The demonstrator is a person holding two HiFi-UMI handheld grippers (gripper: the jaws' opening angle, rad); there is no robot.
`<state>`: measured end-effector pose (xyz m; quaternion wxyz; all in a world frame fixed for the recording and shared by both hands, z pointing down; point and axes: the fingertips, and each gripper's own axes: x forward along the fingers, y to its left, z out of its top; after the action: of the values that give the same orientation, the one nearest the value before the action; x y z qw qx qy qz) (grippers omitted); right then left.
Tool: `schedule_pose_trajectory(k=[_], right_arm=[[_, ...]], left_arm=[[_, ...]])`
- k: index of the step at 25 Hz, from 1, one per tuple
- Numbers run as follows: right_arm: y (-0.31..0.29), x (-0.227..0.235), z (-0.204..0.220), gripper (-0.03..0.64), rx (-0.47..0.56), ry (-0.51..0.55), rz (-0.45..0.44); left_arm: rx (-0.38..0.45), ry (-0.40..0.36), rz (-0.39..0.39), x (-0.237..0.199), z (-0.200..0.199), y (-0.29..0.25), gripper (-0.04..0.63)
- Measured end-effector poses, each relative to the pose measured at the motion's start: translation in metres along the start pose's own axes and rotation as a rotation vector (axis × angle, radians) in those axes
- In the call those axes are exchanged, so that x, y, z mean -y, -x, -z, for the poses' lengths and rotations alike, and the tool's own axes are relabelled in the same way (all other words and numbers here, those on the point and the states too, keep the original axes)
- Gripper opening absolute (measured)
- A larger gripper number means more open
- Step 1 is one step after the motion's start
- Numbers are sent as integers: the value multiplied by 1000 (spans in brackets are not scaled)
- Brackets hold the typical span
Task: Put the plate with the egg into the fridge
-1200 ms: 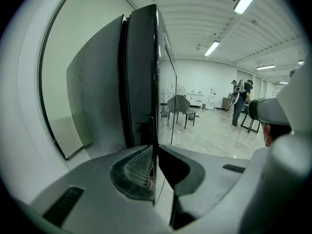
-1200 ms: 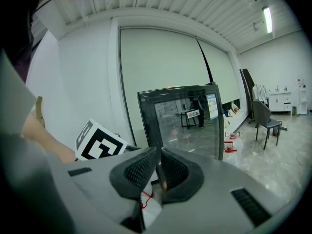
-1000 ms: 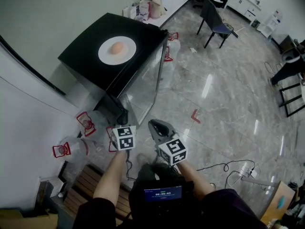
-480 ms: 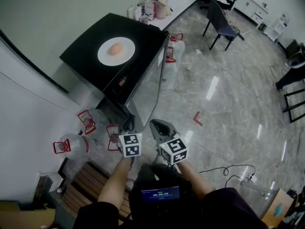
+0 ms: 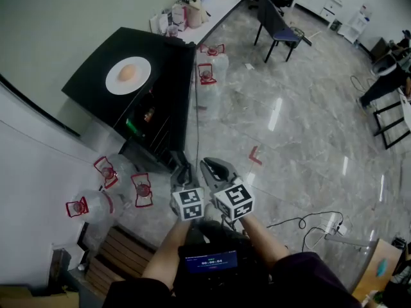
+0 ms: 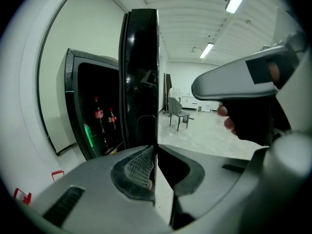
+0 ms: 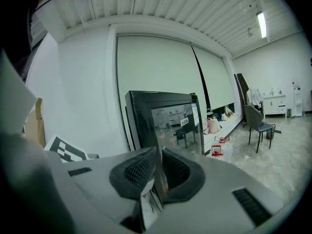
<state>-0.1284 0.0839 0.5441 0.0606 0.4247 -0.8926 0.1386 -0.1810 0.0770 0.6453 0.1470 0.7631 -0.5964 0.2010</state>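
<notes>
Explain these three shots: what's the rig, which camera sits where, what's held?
No robot here: a person holds the left tongs and the right tongs, one per hand. The wide picture comes from a camera on the person's head, looking down. The other two come from cameras riding on the tongs. The left tongs are shut on the edge of the open fridge door, and bottles stand inside. The right tongs are shut and empty. On top of the black fridge lies a white plate with the egg.

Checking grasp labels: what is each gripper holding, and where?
Left gripper clamps the open fridge door by its free vertical edge. Right gripper is shut on nothing.
</notes>
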Motion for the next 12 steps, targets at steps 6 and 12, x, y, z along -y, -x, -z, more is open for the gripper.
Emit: schedule_pose_trajectory(k=[6,12], right_arm=[[3,-7,-13,93,-23,63,-22],[-21,-32,-42,171,5,182,-105]], left_arm=[[11,-60,55,15,0,0,34],[31,-31,71,11,-1,0,34]])
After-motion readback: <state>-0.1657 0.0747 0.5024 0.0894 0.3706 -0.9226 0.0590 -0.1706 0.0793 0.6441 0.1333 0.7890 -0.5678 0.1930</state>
